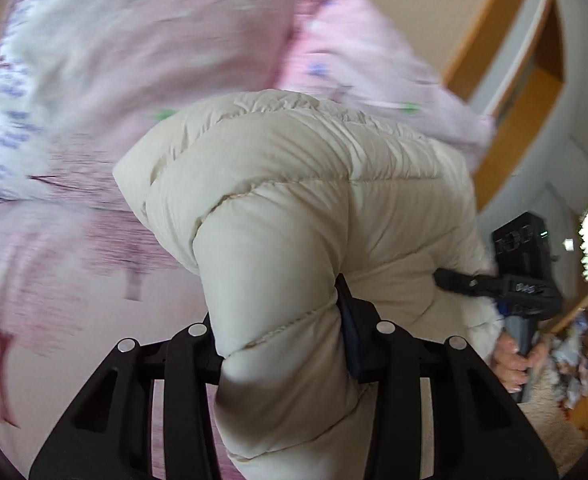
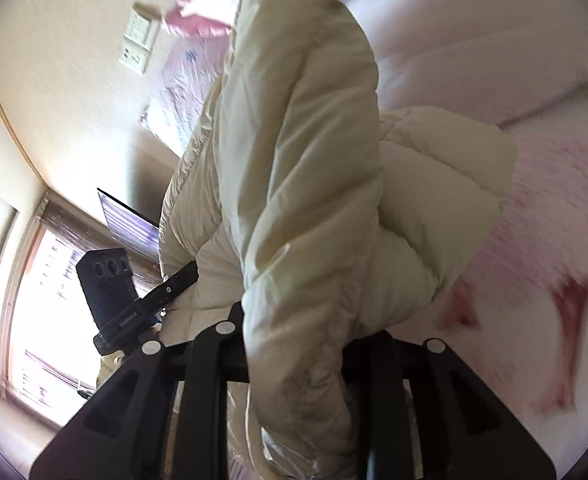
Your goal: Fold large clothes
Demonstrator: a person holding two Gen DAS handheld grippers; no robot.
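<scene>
A bed [image 1: 53,264] covered in a pink printed sheet fills most of both views, blurred, with reddish-pink shapes scattered over the fabric. At its head lie two pillows: a pink-and-white pillow [image 1: 105,52] with small blue marks, and beside it a pink pillow [image 1: 358,64], touching it along one edge.

Above the sheet hangs the cream puffer jacket [image 1: 294,184], quilted in wide padded bands and bunched into a thick, drooping mass. It is lifted clear of the bed where it is held and sags between the two claws; whether its lower part touches the sheet cannot be told.

The left claw [image 1: 281,340] is clamped on a padded roll of the jacket, its black fingers pressing in on either side of the fabric, part-way closed around that bulk. In the right wrist view, the right claw [image 2: 294,344] grips another fold of the same jacket, its fingers drawn closer together, with the cloth rising steeply out of them.

Each camera catches the opposite tool at the jacket's far side, its dark fingers pushed into the cream fabric. In the left wrist view a hand [image 1: 514,364] wraps the grey handle below that tool.

On the cream wall sits a white switch plate [image 2: 138,42], and a bright window [image 2: 41,300] glows at the edge.
</scene>
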